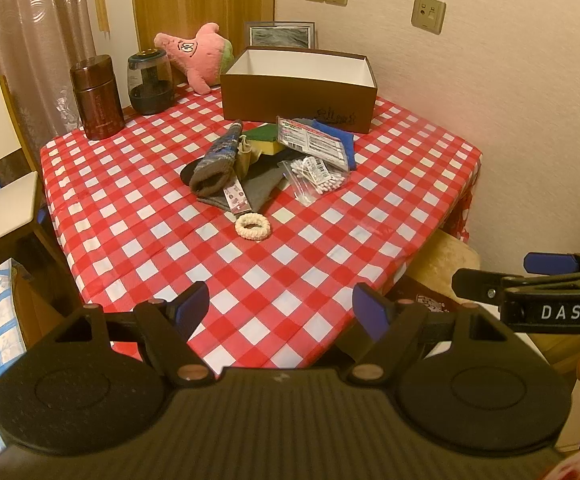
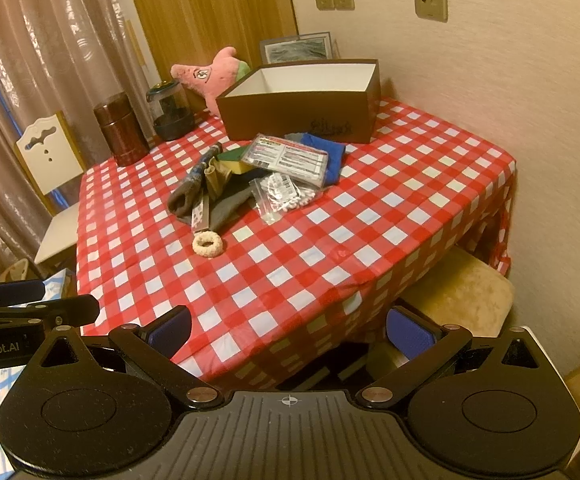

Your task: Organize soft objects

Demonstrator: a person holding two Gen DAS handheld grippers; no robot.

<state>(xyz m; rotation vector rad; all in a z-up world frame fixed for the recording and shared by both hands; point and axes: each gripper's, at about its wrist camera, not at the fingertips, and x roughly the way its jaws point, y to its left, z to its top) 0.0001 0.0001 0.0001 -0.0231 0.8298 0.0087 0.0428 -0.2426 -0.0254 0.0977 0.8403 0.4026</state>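
Both grippers, left [image 1: 280, 312] and right [image 2: 288, 330], hang released off the table's [image 1: 290, 280] near edge; near half bare. One box [image 1: 297, 88] far, one scrunchie [image 1: 253, 227], one sock [image 1: 216, 164], one sponge [image 1: 264, 142] piled mid-table

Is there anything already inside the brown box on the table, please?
No, the brown box shows only bare white inner walls in the right wrist view, though its floor is hidden, and the soft items lie outside it.

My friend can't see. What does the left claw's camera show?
An open, empty left claw hangs before a table with a red-checked cloth. A heap of soft things lies there, with a white scrunchie in front and an open brown box behind. A pink plush toy sits at the back.
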